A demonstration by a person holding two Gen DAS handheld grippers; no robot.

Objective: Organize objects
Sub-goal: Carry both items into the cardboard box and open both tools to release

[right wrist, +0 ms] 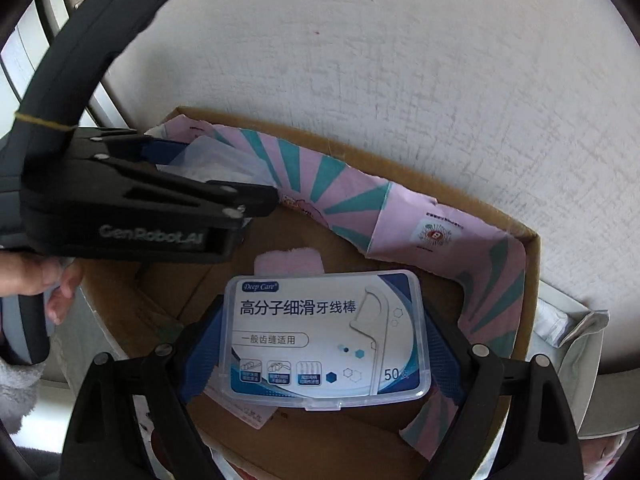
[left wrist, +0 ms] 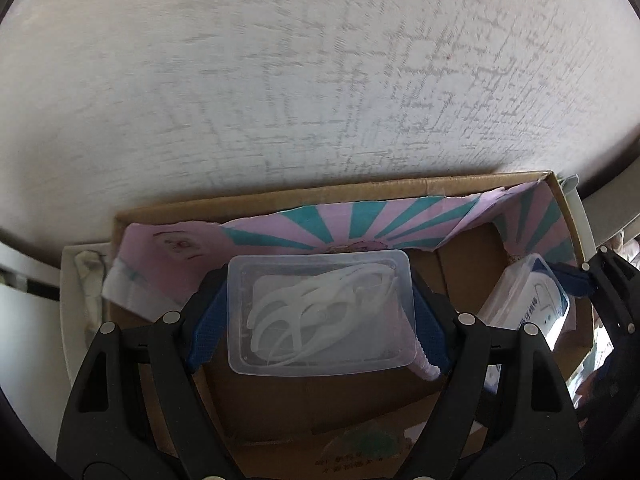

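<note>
My left gripper [left wrist: 316,312] is shut on a clear plastic box of white floss picks [left wrist: 320,312] and holds it over the open cardboard box [left wrist: 280,196]. My right gripper [right wrist: 324,336] is shut on a labelled floss pick box [right wrist: 326,334] with blue and white print, also over the cardboard box [right wrist: 532,240]. In the left wrist view the labelled box [left wrist: 528,304] and the right gripper show at the right. In the right wrist view the left gripper [right wrist: 188,164] with its clear box [right wrist: 216,164] shows at the upper left.
The cardboard box is lined with torn pink and teal paper [left wrist: 360,220] along its far wall. It stands against a white textured wall [left wrist: 320,80]. A person's hand [right wrist: 40,276] holds the left gripper. A pink patch [right wrist: 288,260] lies on the box floor.
</note>
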